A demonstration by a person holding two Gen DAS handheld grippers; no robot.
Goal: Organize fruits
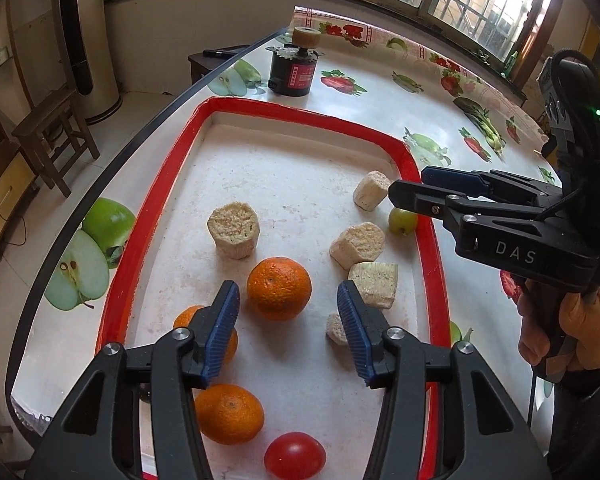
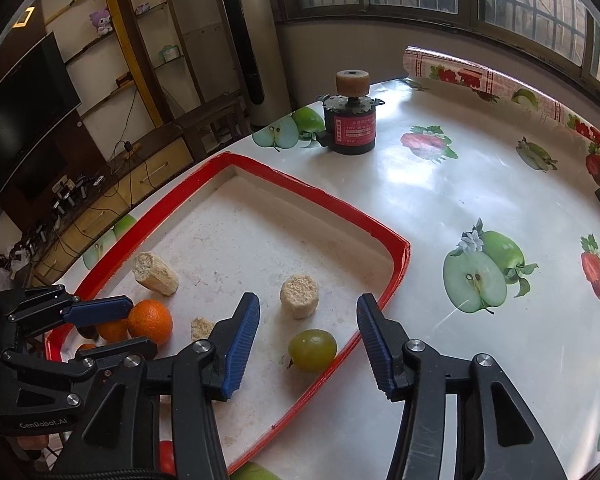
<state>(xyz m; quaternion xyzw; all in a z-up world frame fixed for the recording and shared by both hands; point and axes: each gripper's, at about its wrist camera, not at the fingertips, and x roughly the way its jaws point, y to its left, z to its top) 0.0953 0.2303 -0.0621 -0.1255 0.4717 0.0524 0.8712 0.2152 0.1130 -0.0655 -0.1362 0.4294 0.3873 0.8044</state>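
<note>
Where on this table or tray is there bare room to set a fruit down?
Inside the red tray, the far half toward the black motor is bare. The tablecloth right of the tray is bare too. The near end is crowded: oranges, corn cob pieces, green fruit, tomato.

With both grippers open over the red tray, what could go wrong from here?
The left gripper faces an orange with cob pieces close beside it; closing may knock them. The round green fruit by the tray's rim could roll from the right gripper. The grippers could collide.
</note>
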